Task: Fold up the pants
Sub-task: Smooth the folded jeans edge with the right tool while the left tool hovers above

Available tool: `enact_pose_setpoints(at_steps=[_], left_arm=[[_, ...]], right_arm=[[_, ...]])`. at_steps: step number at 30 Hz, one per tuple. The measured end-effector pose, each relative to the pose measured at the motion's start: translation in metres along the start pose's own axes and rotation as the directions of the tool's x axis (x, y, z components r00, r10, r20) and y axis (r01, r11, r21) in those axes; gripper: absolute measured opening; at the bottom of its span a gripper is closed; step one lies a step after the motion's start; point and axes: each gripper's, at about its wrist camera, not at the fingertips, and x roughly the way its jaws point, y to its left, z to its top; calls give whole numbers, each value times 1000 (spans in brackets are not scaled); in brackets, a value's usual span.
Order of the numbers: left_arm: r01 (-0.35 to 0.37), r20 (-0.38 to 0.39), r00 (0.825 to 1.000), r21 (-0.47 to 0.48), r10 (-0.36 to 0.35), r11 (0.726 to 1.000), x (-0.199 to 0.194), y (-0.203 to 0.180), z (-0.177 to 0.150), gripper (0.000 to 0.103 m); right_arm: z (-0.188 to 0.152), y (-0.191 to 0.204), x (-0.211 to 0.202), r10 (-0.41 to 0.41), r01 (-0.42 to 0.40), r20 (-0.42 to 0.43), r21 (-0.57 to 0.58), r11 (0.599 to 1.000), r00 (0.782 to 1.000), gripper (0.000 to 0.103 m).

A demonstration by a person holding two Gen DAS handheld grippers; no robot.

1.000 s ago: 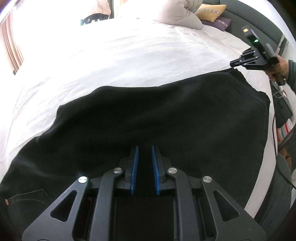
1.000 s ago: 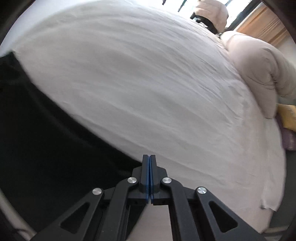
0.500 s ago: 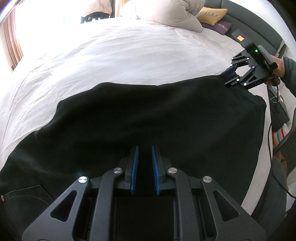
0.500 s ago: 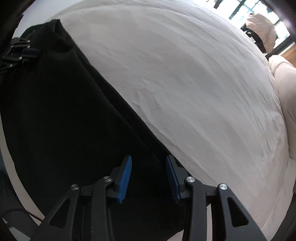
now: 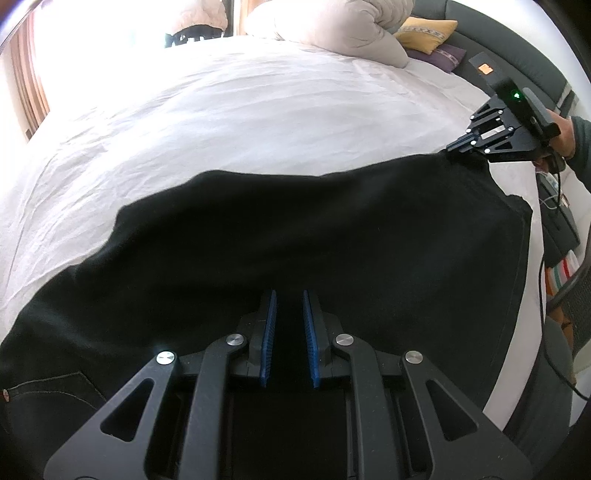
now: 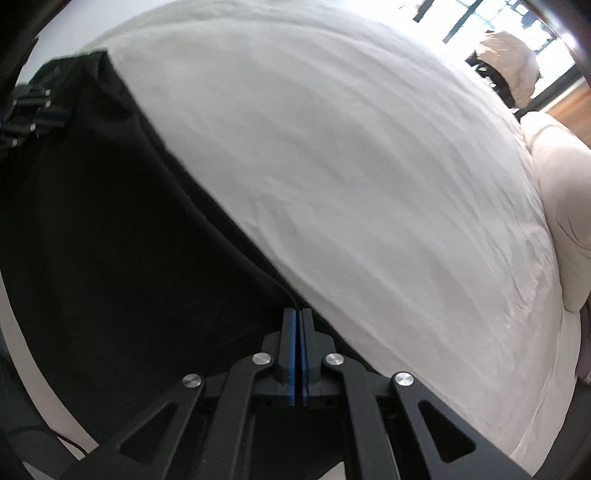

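Black pants [image 5: 295, 236] hiding claw [image 6: 297, 325] grip

Your left gripper [image 5: 289, 332] hovers with its blue pads parted. Your right gripper [image 6: 297, 350] has its pads pressed together, pinching black cloth.

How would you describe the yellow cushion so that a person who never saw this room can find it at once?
Start from the large bed with the white sheet. At its far end lies a bulky, bunched beige duvet, next to the dark padded headboard. The yellow cushion lies just behind the duvet, above a purple cushion; it alone is yellow, with a pale patterned band across it.
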Motion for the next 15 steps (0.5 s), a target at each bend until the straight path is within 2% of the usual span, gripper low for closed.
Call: enact_pose_setpoints(at_steps=[4,8,11,13,14,15], left_arm=[[-19,16,1000,-9,19,1000,-1,1,4,14],[-39,44,998,-7,39,999,-1,-1,7,14],[-53,59,997,11,52,999,4,-4,7,14],[-61,57,997,24,59,998,12,-5,2,15],[-57,67,996,22,56,998,12,-5,0,15],[-52,69,996,18,50,999,11,-4,-1,15]], right_arm=[[0,9,3,-49,49,-9,-10,999,999,1],[4,10,13,-53,52,7,58,997,999,1],[1,7,20,-3,3,2,130,991,1000,1],[-3,7,21,2,-5,22,159,987,1000,2],[-6,8,17,-9,3,37,161,987,999,3],[-9,6,12,-29,21,48,174,985,998,14]])
